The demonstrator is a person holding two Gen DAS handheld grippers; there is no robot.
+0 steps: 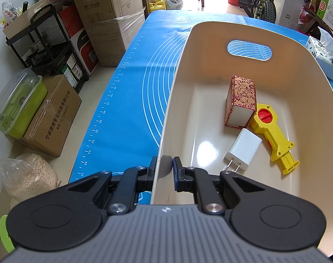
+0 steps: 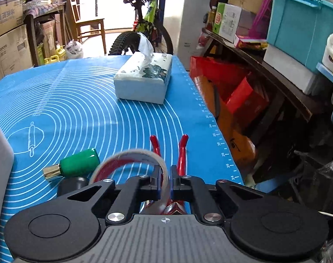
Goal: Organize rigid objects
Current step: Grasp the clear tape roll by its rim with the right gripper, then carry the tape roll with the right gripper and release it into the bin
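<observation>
Left wrist view. The left gripper (image 1: 166,166) is clamped on the near wall of the cream basket (image 1: 210,30), one finger outside and one inside; this probably steadies the basket while items are loaded. Three items already lie on the basket floor: a red floral box (image 1: 241,100), a yellow toy tool (image 1: 273,135) with a red knob, touching the box, and a white plug charger (image 1: 243,150) just beside both. The basket stands on a blue baking mat (image 1: 127,100) printed with concentric rings and a numbered ruler edge. Beyond the table, a cardboard carton (image 1: 109,15) reads "Inkaxss"; another bears Chinese characters, too small to read with certainty.

Right wrist view. The right gripper (image 2: 165,183) is closed on the rim of a roll of clear tape (image 2: 113,160), the band pinched between the jaws. The roll sits on the mat over red-handled pliers (image 2: 182,151), whose handles point away. A green bottle (image 2: 78,164) with a gold cap lies on its side just to the left, beside a dark object partly hidden. A tissue pack (image 2: 144,79) rests farther back. The tape appears to be the next item bound for the basket; the bottle and pliers remain outside it.
</observation>
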